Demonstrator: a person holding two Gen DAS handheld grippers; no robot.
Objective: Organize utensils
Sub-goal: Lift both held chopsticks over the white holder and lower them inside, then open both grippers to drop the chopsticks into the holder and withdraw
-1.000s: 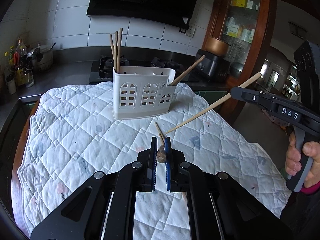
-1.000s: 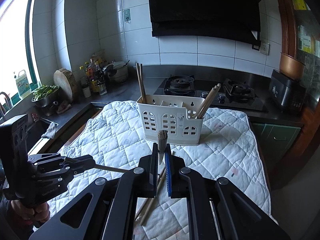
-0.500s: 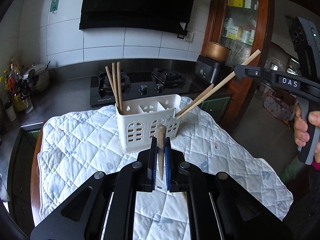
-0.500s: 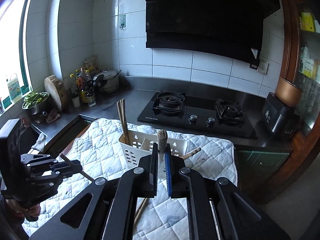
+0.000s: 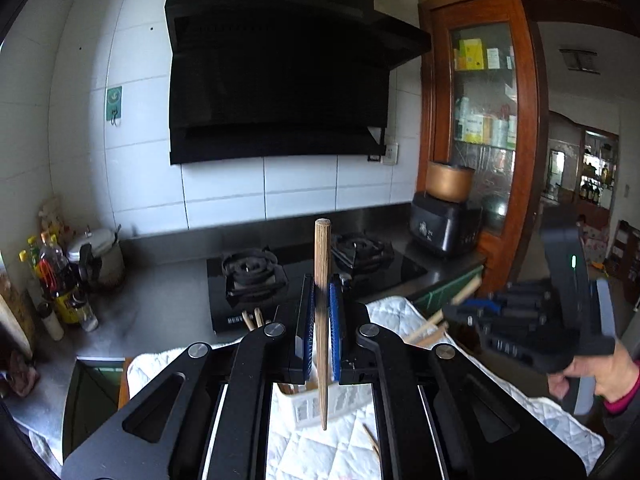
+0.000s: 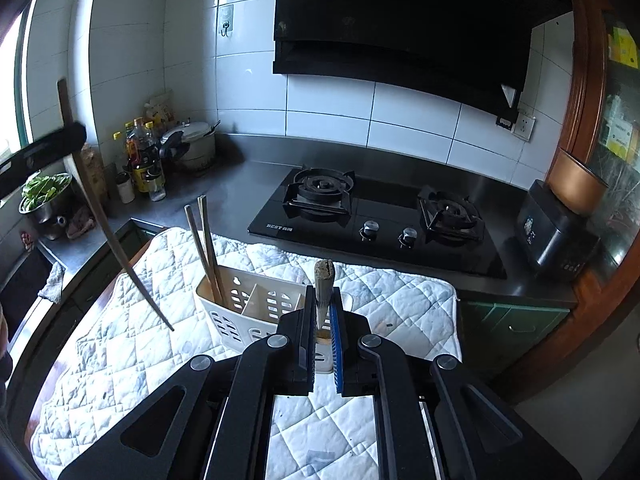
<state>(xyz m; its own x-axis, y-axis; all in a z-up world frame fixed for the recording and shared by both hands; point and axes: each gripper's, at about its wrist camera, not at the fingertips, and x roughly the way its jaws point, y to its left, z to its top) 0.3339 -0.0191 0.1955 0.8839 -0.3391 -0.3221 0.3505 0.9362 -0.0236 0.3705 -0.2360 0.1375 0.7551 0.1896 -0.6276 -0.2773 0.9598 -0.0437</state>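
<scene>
Wooden chopsticks are what both hands carry just now, one pinched in each gripper. Nearest in the left wrist view, the left gripper (image 5: 322,328) has its blue pads pressed together on a chopstick (image 5: 322,280) that stands nearly upright, blunt end up, thin tip hanging just above the rack (image 5: 304,410). In the right wrist view the right gripper (image 6: 323,320) clamps a second chopstick (image 6: 323,280) the same way, its blunt end poking up between the jaws and the rest hidden beneath them.

Just past the jaws sits the white slotted rack (image 6: 244,304), on a quilted cloth (image 6: 140,344) spread over the table. Two chopsticks (image 6: 206,240) already lean in its far left compartment, and more (image 5: 440,324) slant out of its right end. One loose stick (image 5: 371,440) lies on the cloth beside the rack.

Further off run the steel counter, the gas hob (image 6: 376,216) and the black hood (image 5: 280,80) on the tiled wall.

I'd say the step in hand is carrying: both sticks are lifted and brought over the rack, not yet dropped in. Next, each tip needs lining up over an open compartment, then lowering until it passes the rim before the jaws let go. The left stick hangs outside the rack's near wall as I see it, so it wants bringing over a slot first, and the two grippers are near each other and should go one at a time
</scene>
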